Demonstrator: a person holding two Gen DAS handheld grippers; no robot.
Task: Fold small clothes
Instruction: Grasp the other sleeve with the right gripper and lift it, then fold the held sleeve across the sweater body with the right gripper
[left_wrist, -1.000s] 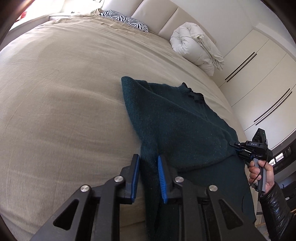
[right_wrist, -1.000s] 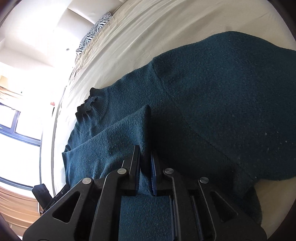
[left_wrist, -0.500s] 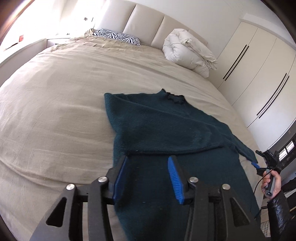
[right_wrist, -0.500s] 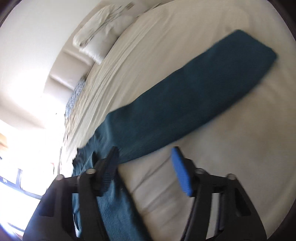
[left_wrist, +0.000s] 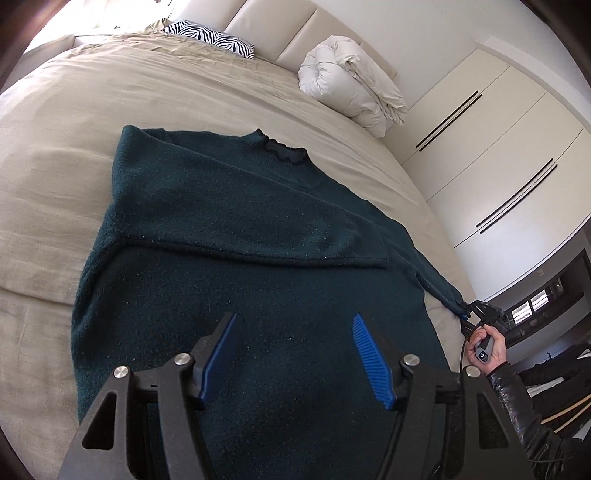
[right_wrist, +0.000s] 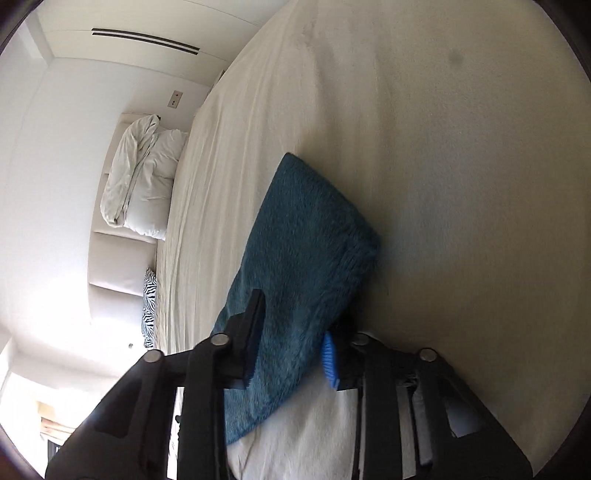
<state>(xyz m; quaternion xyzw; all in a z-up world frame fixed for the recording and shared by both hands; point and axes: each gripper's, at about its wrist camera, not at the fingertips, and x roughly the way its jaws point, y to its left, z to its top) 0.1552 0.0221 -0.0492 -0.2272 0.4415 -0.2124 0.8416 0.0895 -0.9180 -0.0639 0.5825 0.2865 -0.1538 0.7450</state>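
A dark teal sweater (left_wrist: 236, 258) lies spread on the beige bed (left_wrist: 66, 155), its frilled collar (left_wrist: 284, 149) pointing toward the headboard (left_wrist: 280, 33). One sleeve is folded across the chest, its cuff ending near the garment's right side; the other sleeve (right_wrist: 306, 258) stretches out toward the bed's edge. The left gripper (left_wrist: 291, 354) hovers over the lower body of the sweater with its jaws released and spread wide; the blue pads (left_wrist: 371, 360) sit above the knit with dark fabric showing between them, and nothing is pinched. Whether the tips touch the cloth cannot be told. The right gripper (right_wrist: 291, 350) is at the end of the outstretched sleeve: in the right wrist view the sleeve runs forward from between the jaws, its squared cuff lying on the bedcover ahead, with the fabric filling the gap between the dark pad on one side and the blue pad on the other. The jaws are only partly closed around the sleeve's width, and whether they truly clamp it cannot be told. In the left wrist view this gripper is seen small at the sleeve tip, held by the person's right hand (left_wrist: 487, 343). A rolled white duvet (left_wrist: 351, 88) and a zebra-print pillow (left_wrist: 210, 38) lie at the head of the bed, and white wardrobe doors (left_wrist: 498, 155) stand beyond it.
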